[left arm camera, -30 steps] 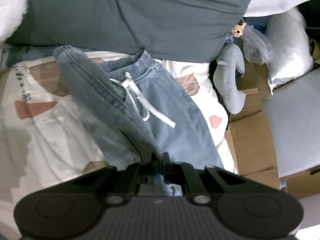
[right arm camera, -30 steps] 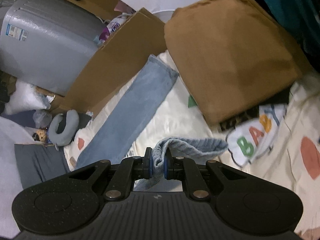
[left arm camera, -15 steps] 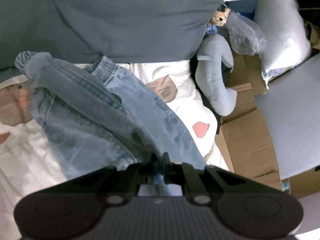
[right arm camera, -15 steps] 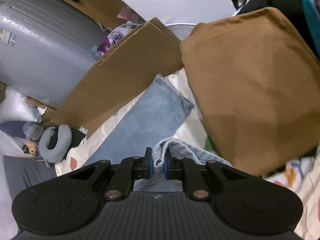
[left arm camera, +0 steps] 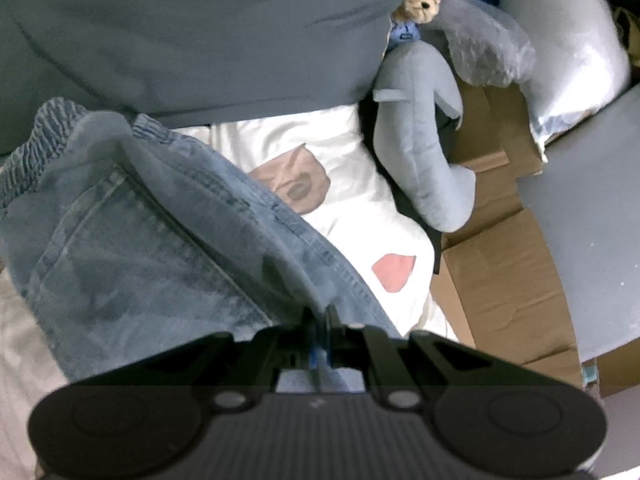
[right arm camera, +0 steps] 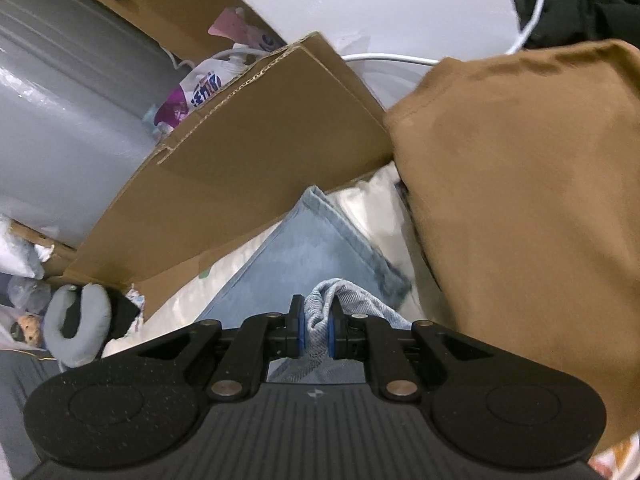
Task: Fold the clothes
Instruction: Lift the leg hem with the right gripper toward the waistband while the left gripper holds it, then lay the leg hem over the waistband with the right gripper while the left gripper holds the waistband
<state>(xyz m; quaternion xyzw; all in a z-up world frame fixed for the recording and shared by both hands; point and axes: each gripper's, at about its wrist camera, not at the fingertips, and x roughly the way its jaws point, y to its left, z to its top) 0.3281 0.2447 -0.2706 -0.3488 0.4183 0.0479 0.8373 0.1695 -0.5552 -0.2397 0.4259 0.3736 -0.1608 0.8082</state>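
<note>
Both grippers, left (left arm camera: 319,322) and right (right arm camera: 317,322), stay clamped on the blue jeans (left arm camera: 160,240). They have carried the gathered denim across the printed sheet (left arm camera: 340,152) toward the far leg hem (right arm camera: 340,220), half-completing 1 fold.

We see a white printed bedsheet (left arm camera: 356,152); on it lie our blue jeans (left arm camera: 168,240), a grey folded garment (left arm camera: 200,32) and a brown folded garment (right arm camera: 528,200).

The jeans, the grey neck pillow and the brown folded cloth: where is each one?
jeans (left arm camera: 168,236): left wrist view, seat panel near pocket seam.
neck pillow (left arm camera: 420,140): left wrist view, middle of its curve.
brown folded cloth (right arm camera: 532,200): right wrist view, flat top face.
</note>
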